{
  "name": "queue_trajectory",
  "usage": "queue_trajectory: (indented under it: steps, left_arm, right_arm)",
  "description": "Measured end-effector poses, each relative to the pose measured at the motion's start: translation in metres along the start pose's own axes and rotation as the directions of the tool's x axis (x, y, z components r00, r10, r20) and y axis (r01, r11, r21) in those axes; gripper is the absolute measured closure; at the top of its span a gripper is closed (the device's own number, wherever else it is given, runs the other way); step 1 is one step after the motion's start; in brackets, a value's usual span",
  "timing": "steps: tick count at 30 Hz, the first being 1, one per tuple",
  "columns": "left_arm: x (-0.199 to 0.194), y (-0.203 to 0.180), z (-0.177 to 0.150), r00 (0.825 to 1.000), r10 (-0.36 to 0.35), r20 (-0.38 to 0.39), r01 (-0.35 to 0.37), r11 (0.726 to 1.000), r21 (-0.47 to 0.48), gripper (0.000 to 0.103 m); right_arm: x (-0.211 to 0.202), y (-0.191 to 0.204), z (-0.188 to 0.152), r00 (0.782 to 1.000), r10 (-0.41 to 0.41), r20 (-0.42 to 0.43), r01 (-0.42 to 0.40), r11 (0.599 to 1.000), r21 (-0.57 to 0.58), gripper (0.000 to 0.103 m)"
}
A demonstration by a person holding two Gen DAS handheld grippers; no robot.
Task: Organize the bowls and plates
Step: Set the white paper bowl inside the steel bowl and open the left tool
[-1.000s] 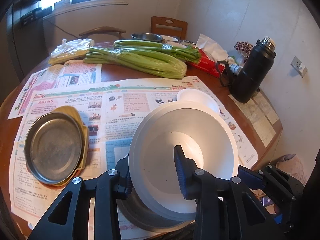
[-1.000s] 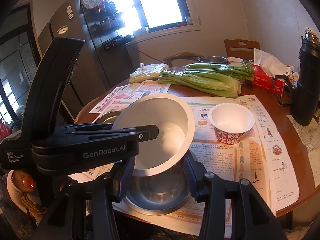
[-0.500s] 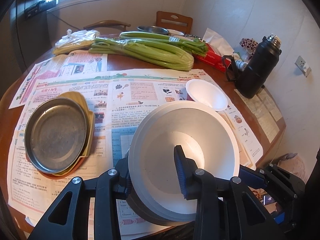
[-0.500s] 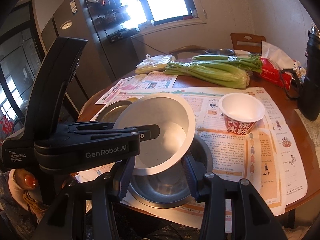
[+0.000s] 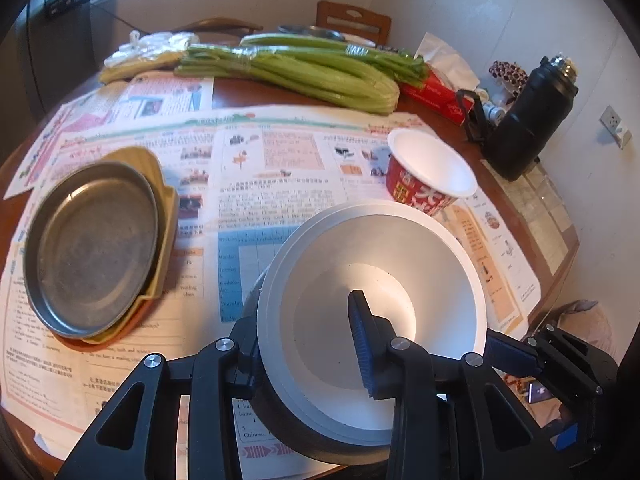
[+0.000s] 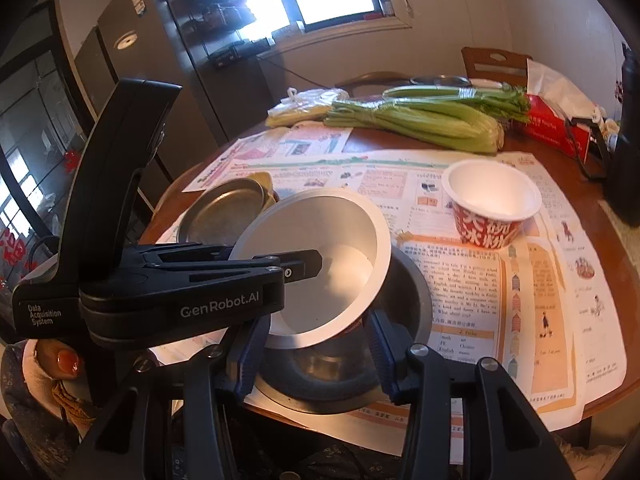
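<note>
1. The white bowl (image 5: 372, 300) looks like a light, thin-walled disposable one, so I judge it will flex and crack at the rim if squeezed hard; the smooth wall may slip.
2. I would hold it by the rim wall, one finger inside and one outside, or across its lower sides, and both holds are already in place.
3. It is plain white inside with a stepped lip; a trace of red print shows low on its outer wall in the right wrist view.
4. It hangs tilted over the metal bowl (image 6: 404, 300) at the near edge of the table (image 5: 248, 92), partly inside that bowl's mouth; I cannot tell whether they touch.
5. My left gripper (image 5: 304, 344) is clamped on the near rim of the white bowl.
6. My right gripper (image 6: 312, 344) grips the white bowl's lower body from both sides.
7. Farther right stands a red printed cup bowl (image 5: 428, 176); to the left, a steel plate (image 5: 88, 248) sits stacked on a yellow plate (image 5: 164, 200), all on newspaper (image 5: 280, 168).
</note>
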State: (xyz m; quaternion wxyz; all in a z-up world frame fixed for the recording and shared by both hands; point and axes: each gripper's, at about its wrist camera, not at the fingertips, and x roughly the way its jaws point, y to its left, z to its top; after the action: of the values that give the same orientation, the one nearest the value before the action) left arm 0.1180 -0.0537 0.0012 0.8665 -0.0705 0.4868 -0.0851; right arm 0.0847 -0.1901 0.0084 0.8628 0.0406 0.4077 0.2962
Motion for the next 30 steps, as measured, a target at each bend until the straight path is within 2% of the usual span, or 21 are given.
queue_trajectory:
  steps: [17, 30]
  left_arm:
    - [0.021, -0.004, 0.000, 1.000, 0.018, -0.023, -0.018, 1.000, 0.020, 0.066]
    - [0.020, -0.004, -0.003, 0.999, 0.009, -0.031, -0.008, 0.999, 0.034, 0.065]
  right_arm:
    - [0.016, -0.013, -0.005, 0.999, -0.011, -0.042, 0.012, 1.000, 0.016, 0.055]
    - [0.021, -0.017, -0.008, 0.998, -0.027, -0.059, 0.028, 0.999, 0.018, 0.055]
